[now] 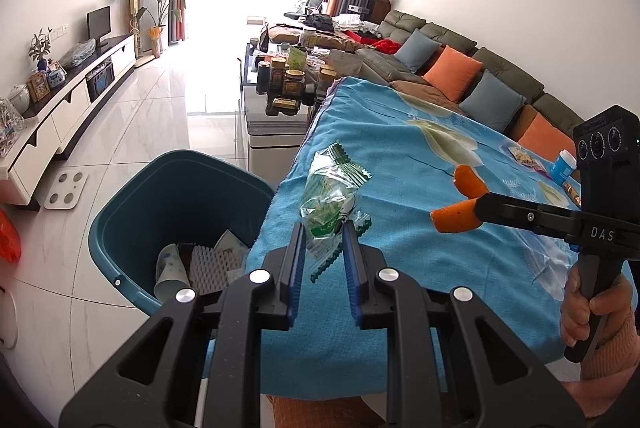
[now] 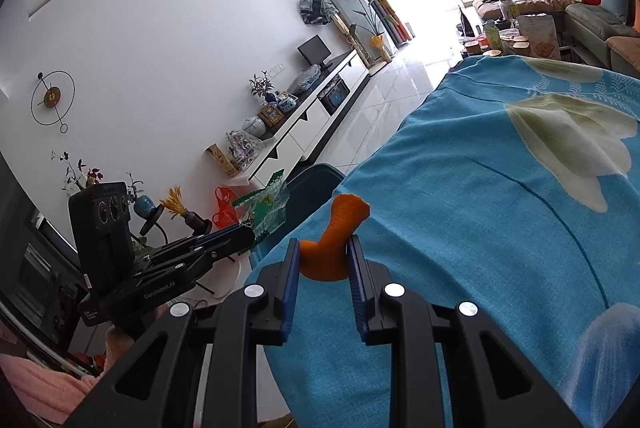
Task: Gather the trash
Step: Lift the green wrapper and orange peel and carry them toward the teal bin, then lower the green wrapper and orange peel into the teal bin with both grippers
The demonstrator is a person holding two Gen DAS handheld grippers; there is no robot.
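Note:
My left gripper (image 1: 323, 234) is shut on a clear and green plastic wrapper (image 1: 332, 193), held above the table's left edge beside the teal trash bin (image 1: 132, 203). The bin holds a paper cup, white foam and paper. My right gripper (image 2: 324, 248) is shut on a curled orange peel (image 2: 334, 234) above the blue tablecloth (image 2: 500, 207). In the left wrist view the right gripper (image 1: 460, 203) shows at the right with the peel (image 1: 466, 181). In the right wrist view the left gripper (image 2: 252, 228) shows at the left with the wrapper (image 2: 268, 207).
On the blue cloth at the far right lie a snack packet (image 1: 526, 157) and a blue-lidded jar (image 1: 563, 165). A cluttered coffee table (image 1: 280, 95) stands beyond. A sofa (image 1: 460, 75) runs along the right; a TV cabinet (image 1: 68, 107) along the left wall.

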